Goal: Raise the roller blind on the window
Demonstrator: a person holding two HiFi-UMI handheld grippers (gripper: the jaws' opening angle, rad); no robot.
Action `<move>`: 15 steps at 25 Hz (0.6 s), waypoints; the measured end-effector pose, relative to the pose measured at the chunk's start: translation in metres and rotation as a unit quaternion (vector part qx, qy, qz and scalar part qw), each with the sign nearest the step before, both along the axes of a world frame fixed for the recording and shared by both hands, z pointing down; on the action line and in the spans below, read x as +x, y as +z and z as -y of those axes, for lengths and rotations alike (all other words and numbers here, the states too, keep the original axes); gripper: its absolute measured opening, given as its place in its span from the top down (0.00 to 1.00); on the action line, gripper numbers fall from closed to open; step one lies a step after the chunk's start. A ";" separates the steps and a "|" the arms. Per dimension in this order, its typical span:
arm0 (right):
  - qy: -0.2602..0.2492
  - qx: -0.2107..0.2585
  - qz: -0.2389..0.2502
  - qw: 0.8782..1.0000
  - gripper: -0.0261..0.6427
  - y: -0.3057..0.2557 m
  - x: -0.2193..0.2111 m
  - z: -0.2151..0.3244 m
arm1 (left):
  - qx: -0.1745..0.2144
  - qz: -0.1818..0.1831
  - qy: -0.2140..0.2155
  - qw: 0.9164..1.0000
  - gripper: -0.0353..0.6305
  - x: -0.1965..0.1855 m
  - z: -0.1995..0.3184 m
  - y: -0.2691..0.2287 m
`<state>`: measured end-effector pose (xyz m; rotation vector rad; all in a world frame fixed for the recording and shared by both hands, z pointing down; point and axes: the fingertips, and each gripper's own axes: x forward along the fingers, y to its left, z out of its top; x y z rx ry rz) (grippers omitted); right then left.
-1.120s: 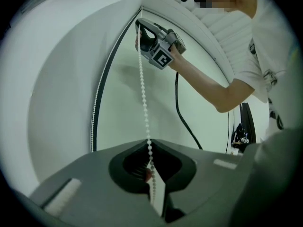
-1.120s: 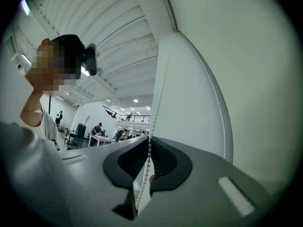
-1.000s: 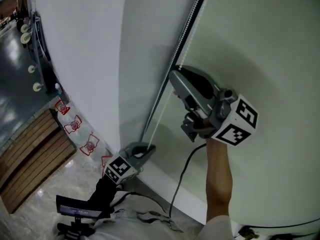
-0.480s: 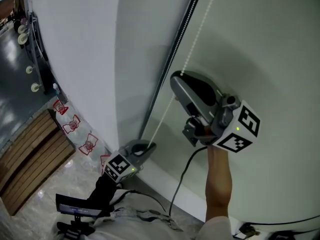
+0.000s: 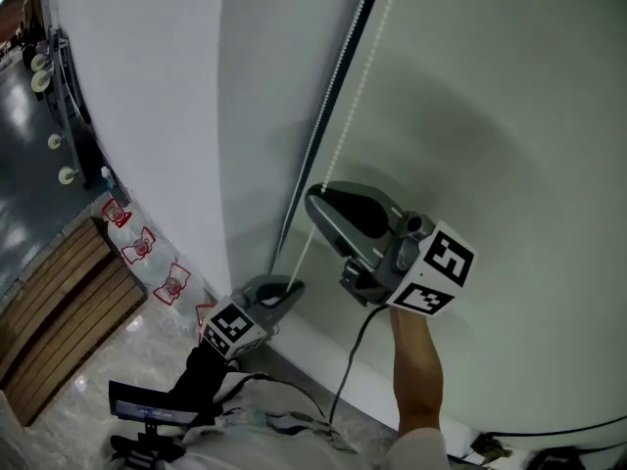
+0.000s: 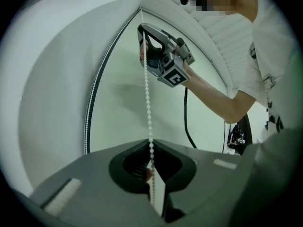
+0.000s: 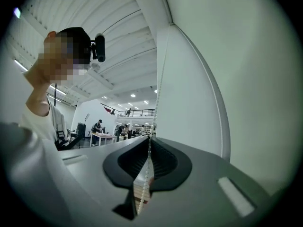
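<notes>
Your right claw (image 5: pixel 315 200) pinches the white bead chain (image 5: pixel 356 91) just beside the roller blind (image 5: pixel 490 116). Below it, the chain runs straight into your left claw (image 5: pixel 292 289), pressed together on it too.

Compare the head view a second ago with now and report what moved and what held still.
The right gripper, shut on the bead chain, dropped toward the left gripper, mostly in the last half second. Nothing was taken or let go. The left gripper kept its place, shut on the same chain lower down.
</notes>
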<state>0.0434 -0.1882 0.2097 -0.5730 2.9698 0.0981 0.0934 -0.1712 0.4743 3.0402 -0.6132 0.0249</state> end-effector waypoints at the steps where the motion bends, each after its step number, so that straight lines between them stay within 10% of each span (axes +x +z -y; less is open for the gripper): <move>1: 0.001 -0.005 -0.001 1.000 0.94 0.007 0.000 0.000 | -0.001 0.000 0.000 1.000 0.95 0.000 0.000 -0.002; 15: 0.007 -0.088 -0.050 0.995 0.94 0.123 -0.015 -0.008 | -0.019 0.001 -0.019 1.000 0.95 -0.012 0.007 0.010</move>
